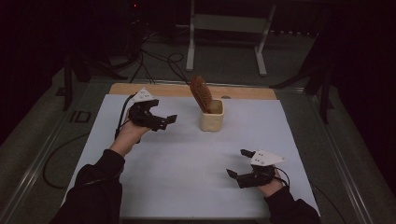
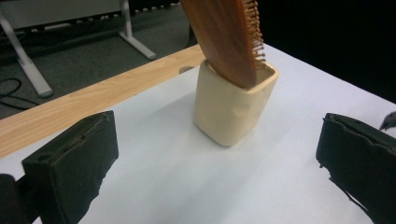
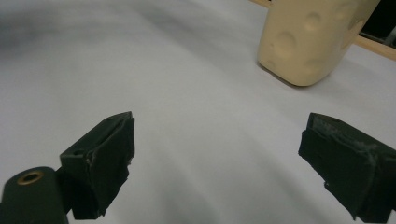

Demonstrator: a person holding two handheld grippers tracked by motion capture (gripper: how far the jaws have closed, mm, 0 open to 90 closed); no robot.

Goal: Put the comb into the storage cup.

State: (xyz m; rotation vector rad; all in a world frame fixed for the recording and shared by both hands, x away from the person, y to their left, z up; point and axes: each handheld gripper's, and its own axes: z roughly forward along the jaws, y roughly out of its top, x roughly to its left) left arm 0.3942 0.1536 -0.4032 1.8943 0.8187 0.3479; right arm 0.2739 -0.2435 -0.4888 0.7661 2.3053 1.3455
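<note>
Wooden and reddish-brown, the hairbrush (image 1: pixel 201 93) stands tilted in a cream cup (image 1: pixel 212 116) near the table's far edge; its handle is hidden inside the cup, and the left gripper view cuts off its top. The cup is squarish with rounded corners and shallow round dimples on one wall. Both rest on a smooth white sheet (image 1: pixel 187 163) over a pale wood table (image 1: pixel 159 89). The left gripper (image 1: pixel 163 122), just left of the cup, has its jaws wide apart on nothing. The right gripper (image 1: pixel 238 163), well apart at the near right, is likewise spread and empty.

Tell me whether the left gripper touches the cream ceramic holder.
Apart: in the left gripper view, bare white table separates the left gripper from the cream ceramic holder.
</note>
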